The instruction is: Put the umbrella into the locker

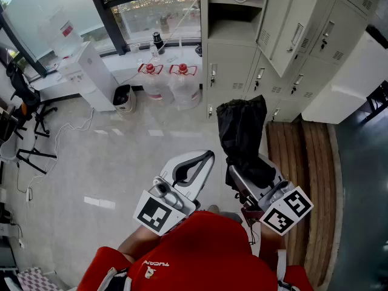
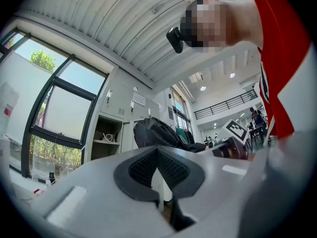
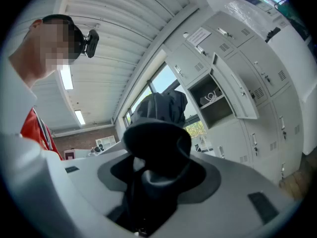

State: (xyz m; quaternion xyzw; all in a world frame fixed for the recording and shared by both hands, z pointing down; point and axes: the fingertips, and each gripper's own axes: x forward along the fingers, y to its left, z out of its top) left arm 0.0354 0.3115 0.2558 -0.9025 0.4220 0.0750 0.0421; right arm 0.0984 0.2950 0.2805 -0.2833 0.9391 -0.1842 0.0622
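A folded black umbrella (image 1: pixel 242 139) stands up from my right gripper (image 1: pixel 251 183), whose jaws are closed on its lower part. In the right gripper view the umbrella (image 3: pixel 159 110) fills the space between the pads of that gripper (image 3: pixel 156 175). My left gripper (image 1: pixel 204 159) is beside it to the left, shut and empty; its black pads (image 2: pixel 148 165) meet in the left gripper view. Ahead stands the grey locker bank with one open compartment (image 1: pixel 233 11) and its swung-out door (image 1: pixel 292 26). A white cable lies in that compartment (image 3: pixel 213 97).
Two water jugs (image 1: pixel 162 83) and a small bin (image 1: pixel 123 97) stand by the window. A white cabinet (image 1: pixel 94 71) is at the left, with dark stands (image 1: pixel 30 123) beyond it. A wooden platform (image 1: pixel 303 162) runs along the lockers' foot, and a white box (image 1: pixel 357 77) stands at the right.
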